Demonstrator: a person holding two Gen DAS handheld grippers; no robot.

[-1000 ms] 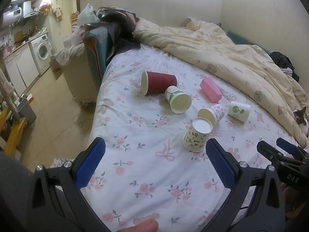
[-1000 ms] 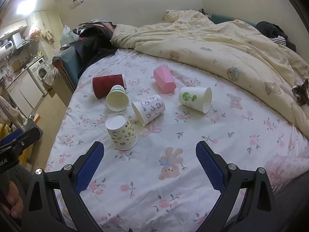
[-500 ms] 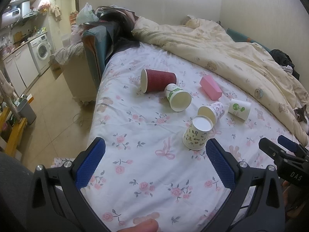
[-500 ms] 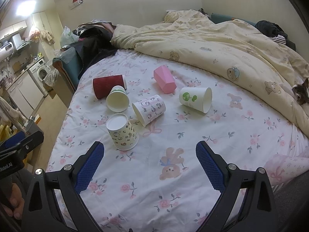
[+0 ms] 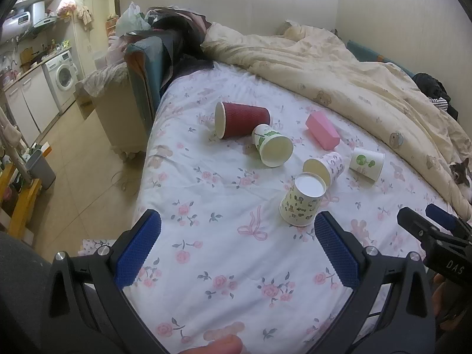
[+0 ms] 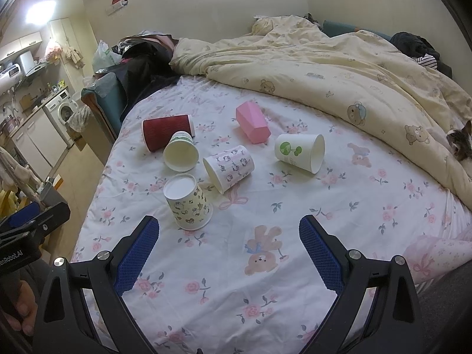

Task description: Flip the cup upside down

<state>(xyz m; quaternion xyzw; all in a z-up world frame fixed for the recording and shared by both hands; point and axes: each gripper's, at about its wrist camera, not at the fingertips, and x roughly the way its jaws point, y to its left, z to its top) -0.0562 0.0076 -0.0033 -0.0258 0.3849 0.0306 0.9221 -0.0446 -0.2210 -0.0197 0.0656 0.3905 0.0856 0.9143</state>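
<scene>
I hold my left hand-held gripper low over the near edge of the bed, jaws spread wide and empty. The animal cup stands just beyond my right-side finger, mouth down on the sheet, its white base up. From my right hand-held gripper, also spread wide and holding nothing, that same animal cup sits just past the left finger, slightly tilted on the soft bedding.

Compared with a second ago, the cups lie where they were. My left hand-held gripper has drifted slightly, so the cups sit a little further right in its view; the right view is almost unchanged.

The animal cup is cream paper printed with small cartoon creatures, wider at the rim on the sheet. Just behind it, the pink-print cup lies on its side, mouth toward me, close to the animal cup; whether they touch I cannot tell. Further back the green-band cup lies on its side against the red cup, which is also tipped over. The leaf cup lies on its side to the right, apart from the rest, and the pink cup rests on its side behind it. A quilt is heaped along the far side, with a cat at its right edge.
</scene>
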